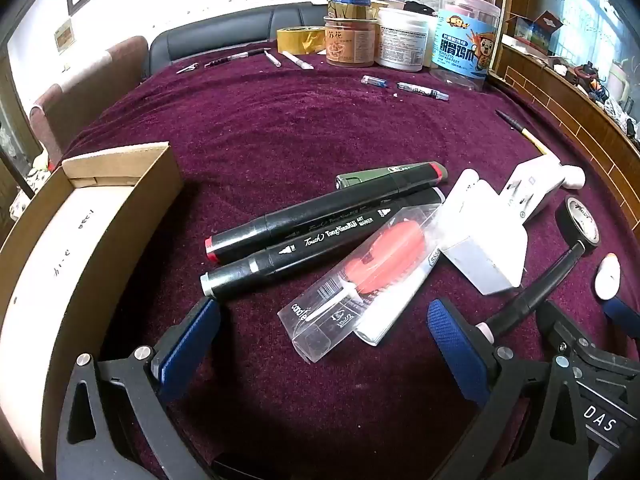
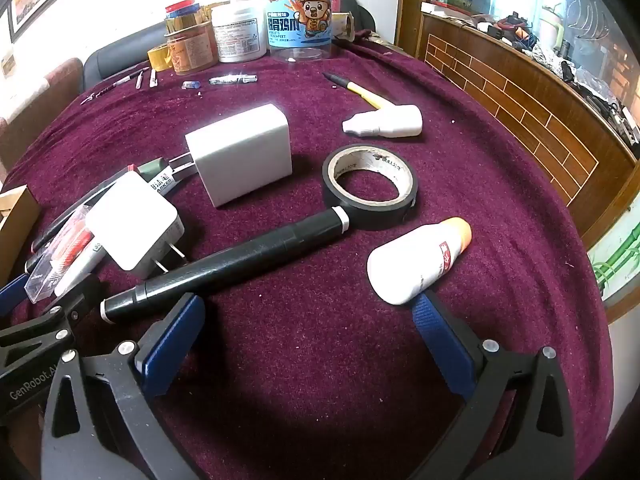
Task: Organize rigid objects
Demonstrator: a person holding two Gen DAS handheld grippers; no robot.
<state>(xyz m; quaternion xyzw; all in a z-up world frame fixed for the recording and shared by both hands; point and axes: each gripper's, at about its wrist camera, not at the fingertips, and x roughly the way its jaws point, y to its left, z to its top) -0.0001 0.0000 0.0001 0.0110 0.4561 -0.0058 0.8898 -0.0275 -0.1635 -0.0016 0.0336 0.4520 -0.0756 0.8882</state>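
Note:
My left gripper (image 1: 324,340) is open and empty, just short of two black art markers (image 1: 320,232) and a clear packet with a red tool (image 1: 360,276). An open cardboard box (image 1: 84,224) stands to its left. My right gripper (image 2: 308,332) is open and empty. A black marker (image 2: 232,260) lies by its left finger and a white bottle with an orange cap (image 2: 420,260) by its right finger. A black tape roll (image 2: 370,186), two white chargers (image 2: 244,156) (image 2: 132,224) and a white glue bottle (image 2: 388,122) lie beyond.
Everything lies on a maroon cloth (image 1: 260,128). Jars and tubs (image 1: 400,40) and a yellow tape roll (image 1: 300,40) stand at the far edge, with small pens and tubes (image 1: 420,90) in front. A yellow pen (image 2: 360,90) lies far right. A wooden counter (image 2: 520,92) runs along the right.

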